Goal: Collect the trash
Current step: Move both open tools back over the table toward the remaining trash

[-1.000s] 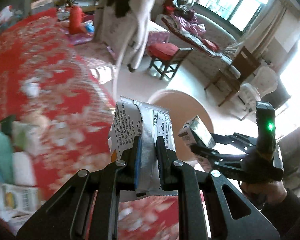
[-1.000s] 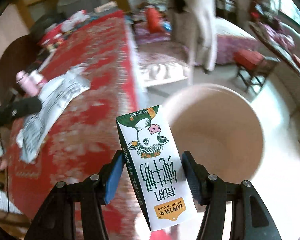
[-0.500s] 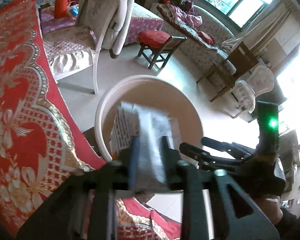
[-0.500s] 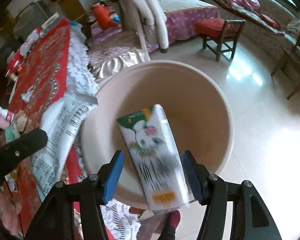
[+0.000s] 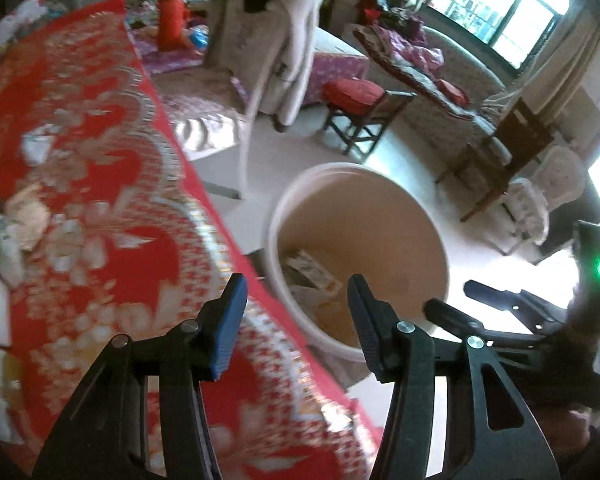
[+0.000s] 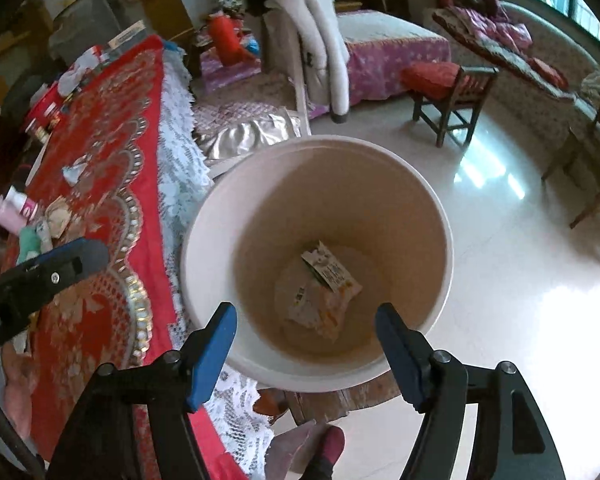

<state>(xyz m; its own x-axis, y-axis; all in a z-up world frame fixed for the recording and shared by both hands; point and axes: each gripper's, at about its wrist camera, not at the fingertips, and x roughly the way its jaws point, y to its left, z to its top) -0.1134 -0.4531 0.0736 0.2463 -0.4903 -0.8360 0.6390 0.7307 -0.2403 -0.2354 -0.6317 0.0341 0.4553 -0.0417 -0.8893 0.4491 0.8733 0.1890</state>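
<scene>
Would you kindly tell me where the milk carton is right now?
In the right wrist view, the milk carton lies at the bottom of the beige bin, atop a wrapper.

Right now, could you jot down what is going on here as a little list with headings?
Setting: living room, table under a red cloth
Bin: pale round bucket on the floor beside the table
In the bin: milk carton lying on a wrapper
Left tool: jaws just opened, nothing between them
Right tool: jaws just opened, empty, above the bucket
Left on table: scraps, a pink bottle
</scene>
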